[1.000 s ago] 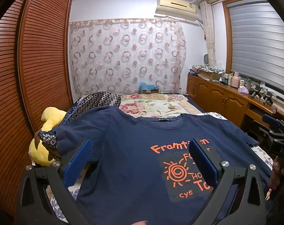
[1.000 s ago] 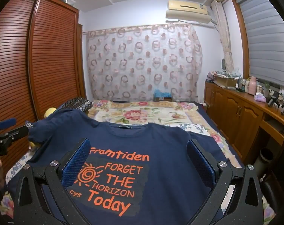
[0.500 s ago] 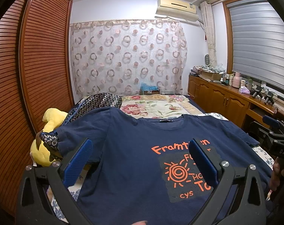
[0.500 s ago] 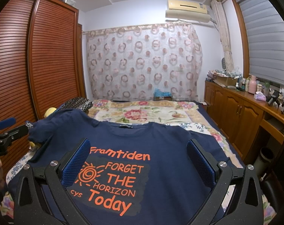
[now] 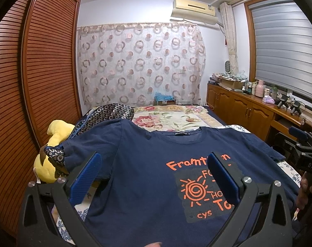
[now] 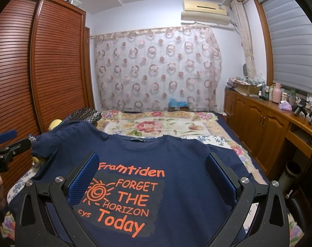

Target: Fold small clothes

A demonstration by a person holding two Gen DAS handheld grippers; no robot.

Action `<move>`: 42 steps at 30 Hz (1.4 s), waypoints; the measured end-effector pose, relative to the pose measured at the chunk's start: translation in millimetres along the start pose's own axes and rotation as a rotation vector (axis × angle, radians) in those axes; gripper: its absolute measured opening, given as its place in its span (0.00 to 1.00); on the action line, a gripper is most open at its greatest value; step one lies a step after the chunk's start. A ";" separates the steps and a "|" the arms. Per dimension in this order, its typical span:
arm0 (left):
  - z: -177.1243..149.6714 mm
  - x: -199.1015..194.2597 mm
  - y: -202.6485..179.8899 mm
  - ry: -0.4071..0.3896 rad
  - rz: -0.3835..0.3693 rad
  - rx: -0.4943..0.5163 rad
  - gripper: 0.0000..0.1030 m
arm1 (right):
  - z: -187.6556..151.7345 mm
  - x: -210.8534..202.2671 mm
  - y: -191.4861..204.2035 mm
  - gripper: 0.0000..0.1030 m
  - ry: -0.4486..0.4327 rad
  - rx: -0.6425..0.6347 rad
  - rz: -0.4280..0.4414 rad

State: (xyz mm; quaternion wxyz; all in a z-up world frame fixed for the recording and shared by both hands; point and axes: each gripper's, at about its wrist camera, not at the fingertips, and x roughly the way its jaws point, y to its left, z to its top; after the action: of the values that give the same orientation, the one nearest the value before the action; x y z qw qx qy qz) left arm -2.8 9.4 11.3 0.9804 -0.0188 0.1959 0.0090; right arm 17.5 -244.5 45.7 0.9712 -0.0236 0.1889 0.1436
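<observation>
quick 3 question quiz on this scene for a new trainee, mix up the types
1. True or false: the navy t-shirt lies print side up on the bed.
2. Multiple choice: the left gripper and right gripper are A) both shut on the shirt, B) both open and holding nothing, C) one open and one shut.
3. Fill in: the yellow plush toy lies beside the shirt's ____ sleeve, as the cameras see it.

Key: 1 true; 2 B; 3 left
</observation>
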 end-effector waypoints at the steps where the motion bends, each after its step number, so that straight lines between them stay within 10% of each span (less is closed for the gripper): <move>1: -0.6 0.1 -1.0 0.000 0.000 0.000 1.00 | 0.1 -0.2 0.1 1.00 0.000 0.000 0.001; 42: 10.4 -9.8 -5.0 -0.007 0.005 0.003 1.00 | 1.6 -1.8 2.3 1.00 -0.002 0.003 0.002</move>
State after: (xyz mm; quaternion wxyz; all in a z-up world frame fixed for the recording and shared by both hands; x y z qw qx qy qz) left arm -7.8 4.7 24.8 0.9810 -0.0167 0.1927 0.0112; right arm 15.8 -242.6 47.8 0.9712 -0.0217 0.1880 0.1445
